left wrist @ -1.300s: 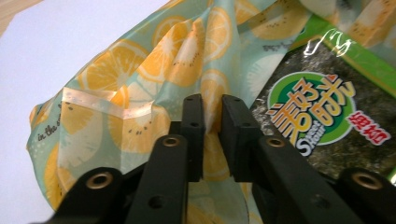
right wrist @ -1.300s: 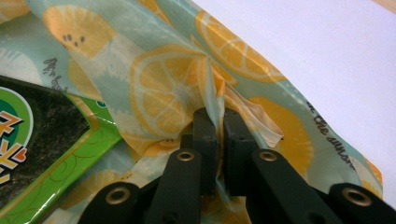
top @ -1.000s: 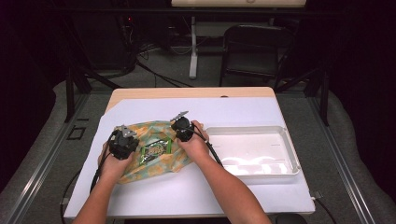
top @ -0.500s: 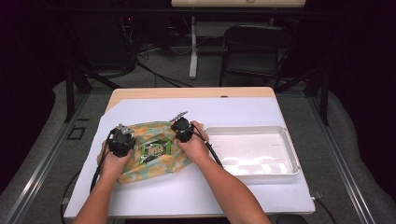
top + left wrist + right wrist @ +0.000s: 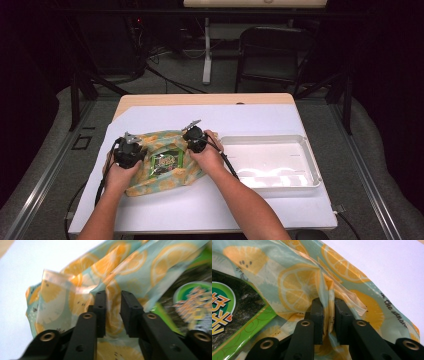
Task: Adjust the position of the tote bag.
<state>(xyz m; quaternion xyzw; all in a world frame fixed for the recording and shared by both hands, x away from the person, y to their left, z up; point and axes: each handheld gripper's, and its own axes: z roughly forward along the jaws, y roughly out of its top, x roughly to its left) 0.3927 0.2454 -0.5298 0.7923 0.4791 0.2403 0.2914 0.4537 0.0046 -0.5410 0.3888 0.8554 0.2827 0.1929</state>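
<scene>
1. The left gripper [image 5: 113, 308] and the right gripper [image 5: 329, 315] have just been opening; each one loosely brackets a fold of the lemon-printed thin plastic bag [image 5: 165, 165], lying left of the white plastic tray [image 5: 270, 161].
2. I think it is better to release both folds slowly, so the green snack packet [image 5: 165, 161] stays inside.

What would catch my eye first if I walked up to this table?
Probably the crinkly plastic bag printed with orange lemon slices, lying left of centre on the white table cover with a green snack packet on it. Two black hand-held grippers flank it, and an empty white plastic tray sits to its right.
</scene>
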